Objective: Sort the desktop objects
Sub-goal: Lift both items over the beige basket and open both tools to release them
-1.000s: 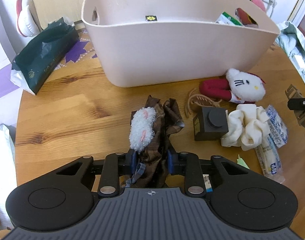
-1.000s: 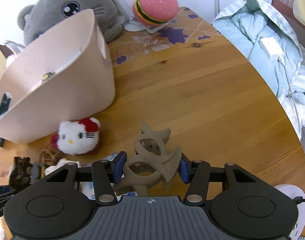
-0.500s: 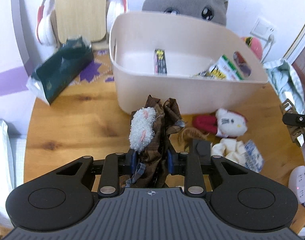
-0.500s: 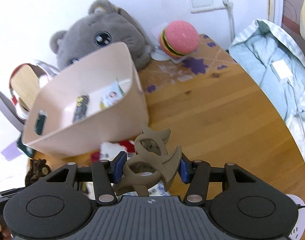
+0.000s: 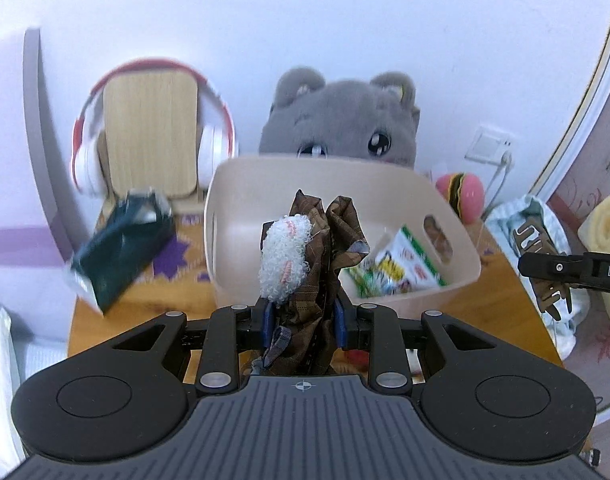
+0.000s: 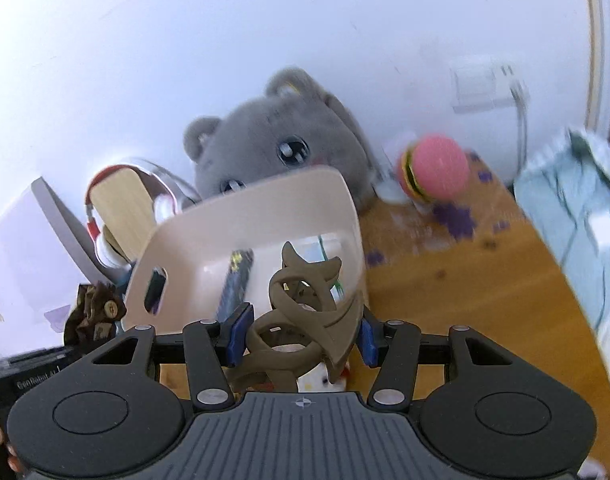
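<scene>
A white wall fills the top of both views, and below it a round wooden table carries a beige bin at the centre of each frame. Behind the bin we see a grey plush cat, with red-and-white headphones on a wooden stand at the upper left.

In the left wrist view, our left gripper is clamped on a brown plaid hair tie with a white fluffy patch, which stands up in front of the bin's open top. This view alone shows the snack packets lying in the right half of the bin, a dark green pouch at the left, and a yellow rolled towel at the right edge. The right gripper's side appears there too, at the far right.

In the right wrist view, our right gripper is closed on a brown claw hair clip, held low in front of the bin's near wall. Only here do we see a dark stick-shaped packet inside the bin, a sliver of a white plush toy under the clip, and the hair tie from the side at the lower left. A burger toy and pale blue bedding sit to the right, blurred.
</scene>
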